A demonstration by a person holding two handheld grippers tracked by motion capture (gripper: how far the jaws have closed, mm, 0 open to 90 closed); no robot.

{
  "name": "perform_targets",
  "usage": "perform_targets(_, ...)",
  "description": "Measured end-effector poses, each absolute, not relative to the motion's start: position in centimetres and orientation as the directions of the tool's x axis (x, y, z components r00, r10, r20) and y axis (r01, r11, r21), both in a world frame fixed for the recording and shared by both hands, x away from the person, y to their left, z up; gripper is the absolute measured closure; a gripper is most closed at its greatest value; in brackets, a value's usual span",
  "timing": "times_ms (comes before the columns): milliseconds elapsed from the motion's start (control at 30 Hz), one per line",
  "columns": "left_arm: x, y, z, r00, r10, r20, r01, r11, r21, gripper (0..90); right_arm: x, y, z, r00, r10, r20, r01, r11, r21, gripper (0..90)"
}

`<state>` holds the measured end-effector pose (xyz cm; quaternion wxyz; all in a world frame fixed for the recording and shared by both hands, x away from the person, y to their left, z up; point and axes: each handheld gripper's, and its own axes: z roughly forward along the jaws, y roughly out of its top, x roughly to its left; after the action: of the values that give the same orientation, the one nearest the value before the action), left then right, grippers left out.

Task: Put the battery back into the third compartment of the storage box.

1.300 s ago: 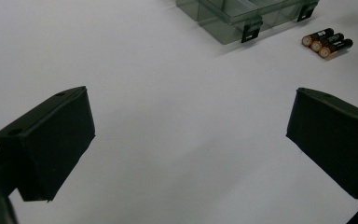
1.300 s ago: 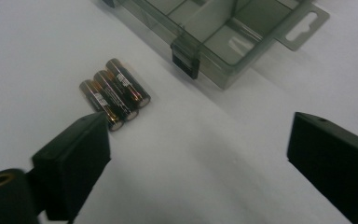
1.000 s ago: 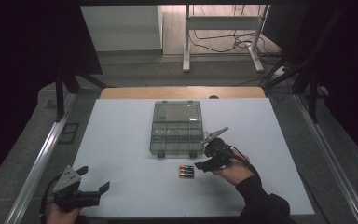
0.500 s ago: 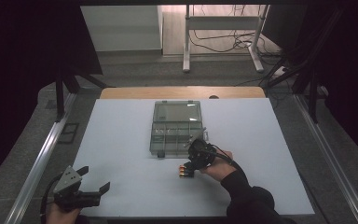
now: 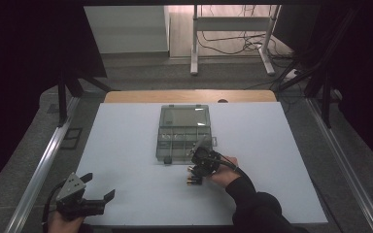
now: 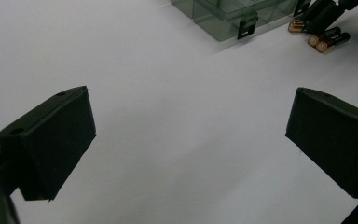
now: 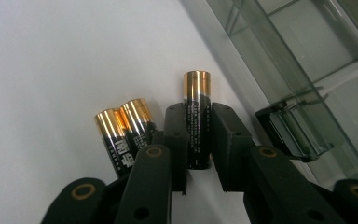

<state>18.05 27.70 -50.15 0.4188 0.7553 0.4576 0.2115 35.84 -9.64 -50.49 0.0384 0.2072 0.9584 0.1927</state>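
High view: the white table carries a clear compartment box near its middle, lid shut as far as can be told. The person's right forearm, in a dark sleeve, reaches in from the bottom edge and angles up and leftward, the right hand resting just in front of the box's near right corner. The right tongs point down and leftward at the table beside the box.

Right gripper view: the right tongs are narrow, their pads closed on 1 black and gold battery, whose gold end points away from the camera. The other 2 batteries lie side by side on the table, touching each other, just beside the held one. The box's latch sits close by.

Left tongs hover low at the table's near left corner, well apart from the box, held by the left hand at the bottom edge. Left gripper view shows their jaws standing wide, nothing between them.
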Motion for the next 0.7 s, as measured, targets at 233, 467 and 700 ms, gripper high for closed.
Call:
perform_targets(233,18.1,27.7,-50.1,0.491,0.869,-0.065,0.515,-0.23,0.826,1.7,35.5,-10.0,-49.5,-0.911,0.412,0.002,0.374,0.825,0.423,76.2)
perform_targets(467,18.1,27.7,-50.2,0.491,0.869,-0.065,0.515,-0.229,0.826,1.8,35.5,-10.7,-48.3,-0.907,0.42,0.035,0.386,0.794,0.47,76.2)
perform_targets(700,18.1,27.7,-50.2,0.489,0.869,-0.069,0.518,-0.226,0.825,1.8,35.8,-11.0,-46.8,-0.901,0.43,0.052,0.395,0.766,0.507,76.2)
